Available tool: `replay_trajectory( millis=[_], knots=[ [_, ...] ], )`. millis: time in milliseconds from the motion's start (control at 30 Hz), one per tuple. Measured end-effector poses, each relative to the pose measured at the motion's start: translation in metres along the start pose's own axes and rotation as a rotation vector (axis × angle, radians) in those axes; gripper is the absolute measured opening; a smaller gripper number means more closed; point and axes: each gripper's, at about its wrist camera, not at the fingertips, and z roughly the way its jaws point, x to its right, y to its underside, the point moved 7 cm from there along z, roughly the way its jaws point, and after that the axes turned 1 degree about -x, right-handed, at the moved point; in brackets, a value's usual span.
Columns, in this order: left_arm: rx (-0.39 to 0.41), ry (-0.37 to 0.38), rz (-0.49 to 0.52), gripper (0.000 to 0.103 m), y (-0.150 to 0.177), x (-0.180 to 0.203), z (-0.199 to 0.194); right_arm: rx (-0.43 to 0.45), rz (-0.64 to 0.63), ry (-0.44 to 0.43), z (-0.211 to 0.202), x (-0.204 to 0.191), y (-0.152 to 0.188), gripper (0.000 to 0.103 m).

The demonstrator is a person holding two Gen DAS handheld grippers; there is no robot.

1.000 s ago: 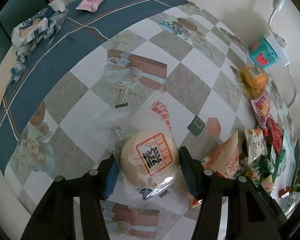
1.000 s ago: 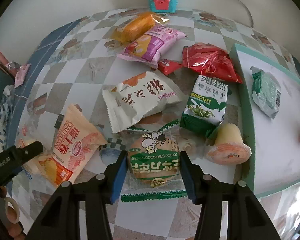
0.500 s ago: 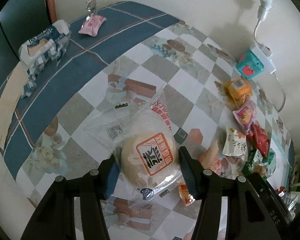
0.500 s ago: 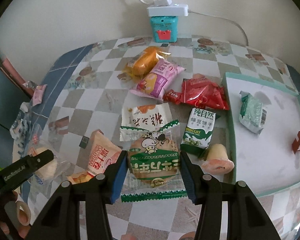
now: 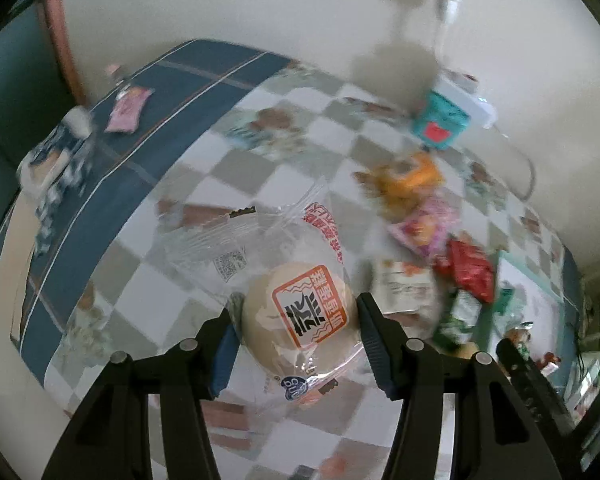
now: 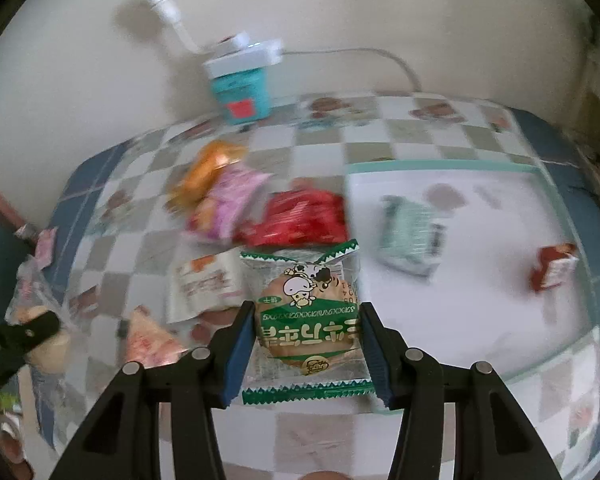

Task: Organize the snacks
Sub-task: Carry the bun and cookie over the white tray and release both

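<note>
My left gripper (image 5: 296, 336) is shut on a round pale bun in a clear wrapper with an orange label (image 5: 300, 316), held above the checkered tablecloth. My right gripper (image 6: 308, 340) is shut on a round cake in a green and white wrapper (image 6: 306, 320), held in the air near the left edge of a white tray with a teal rim (image 6: 440, 167). The tray holds a pale green packet (image 6: 412, 236) and a small red packet (image 6: 552, 266). The left gripper and its bun also show at the left in the right wrist view (image 6: 40, 336).
Loose snacks lie left of the tray: an orange packet (image 6: 208, 168), a pink packet (image 6: 228, 200), a red packet (image 6: 300, 220), a white packet (image 6: 204, 284). A teal box with a power strip (image 6: 242, 88) stands against the wall. A pink sweet (image 5: 128, 110) lies on the far blue border.
Both grippers have risen and swung right with their snacks. The right gripper now faces the tray; the views are motion-blurred.
</note>
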Motion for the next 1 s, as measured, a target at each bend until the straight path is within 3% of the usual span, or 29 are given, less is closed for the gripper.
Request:
replay_trajectory(
  millis=[267, 633, 867, 1000],
  knots=[
    [-0.013, 0.064, 0.137, 0.058, 0.002, 0.086, -0.005, 0.003, 0.130, 0.064, -0.001, 0.066, 0.002, 0.054],
    [-0.049, 0.131, 0.333, 0.058, 0.033, 0.198, 0.006, -0.022, 0.209, 0.174, -0.001, 0.168, 0.002, 0.054],
    [-0.066, 0.172, 0.415, 0.058, 0.053, 0.246, 0.015, -0.054, 0.206, 0.220, 0.003, 0.222, -0.004, 0.054],
    [-0.083, 0.185, 0.438, 0.058, 0.063, 0.259, 0.027, -0.094, 0.197, 0.196, 0.015, 0.236, -0.002, 0.054]
  ],
)
